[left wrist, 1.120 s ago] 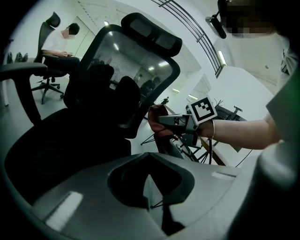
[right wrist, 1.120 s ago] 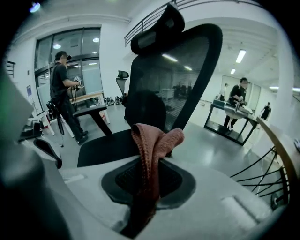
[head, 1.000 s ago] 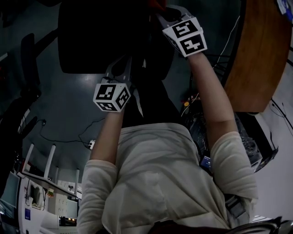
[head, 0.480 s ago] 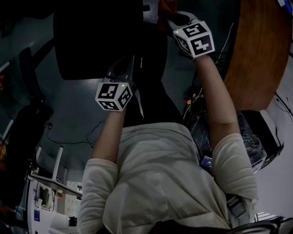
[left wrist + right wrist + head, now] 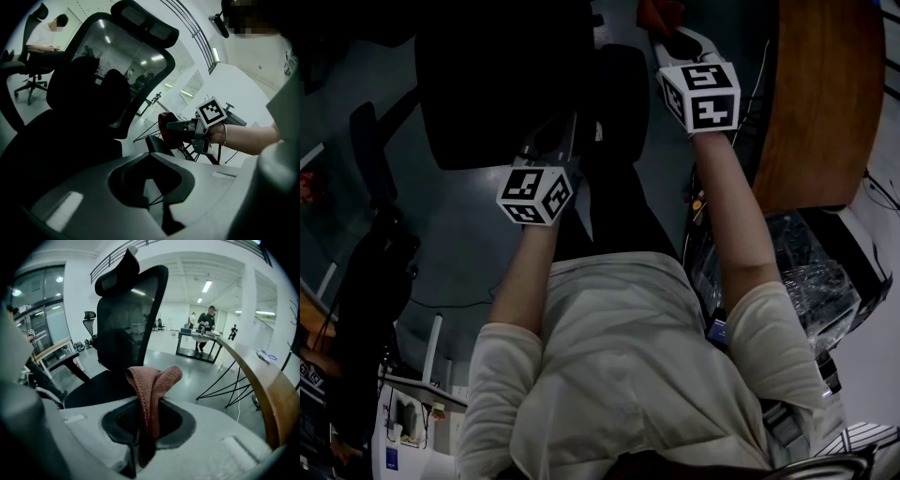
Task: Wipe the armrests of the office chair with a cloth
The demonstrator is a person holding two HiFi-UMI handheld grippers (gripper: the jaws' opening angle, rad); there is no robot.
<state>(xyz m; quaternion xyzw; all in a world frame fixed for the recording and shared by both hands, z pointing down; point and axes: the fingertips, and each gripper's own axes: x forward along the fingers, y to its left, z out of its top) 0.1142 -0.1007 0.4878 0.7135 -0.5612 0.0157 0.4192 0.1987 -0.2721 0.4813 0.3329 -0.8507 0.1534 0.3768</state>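
The black mesh-back office chair (image 5: 126,319) stands in front of me, its seat (image 5: 93,385) just beyond the right gripper. My right gripper (image 5: 145,427) is shut on a reddish-pink cloth (image 5: 152,380), which bunches up above the jaws. In the head view the cloth (image 5: 661,14) shows at the top edge, beyond the right gripper's marker cube (image 5: 701,94). From the left gripper view the cloth (image 5: 168,131) hangs over a dark armrest pad (image 5: 157,145). My left gripper (image 5: 152,187) is held lower by the chair (image 5: 93,93), jaws together with nothing in them.
A wooden desk (image 5: 825,103) runs along the right, with cables and black wire legs (image 5: 229,385) beneath it. Another office chair (image 5: 28,84) with a seated person is at far left. People stand at a far table (image 5: 201,341). The floor is glossy grey.
In the head view the right gripper with the cloth has shifted right and farther from my body. The left gripper has barely moved.
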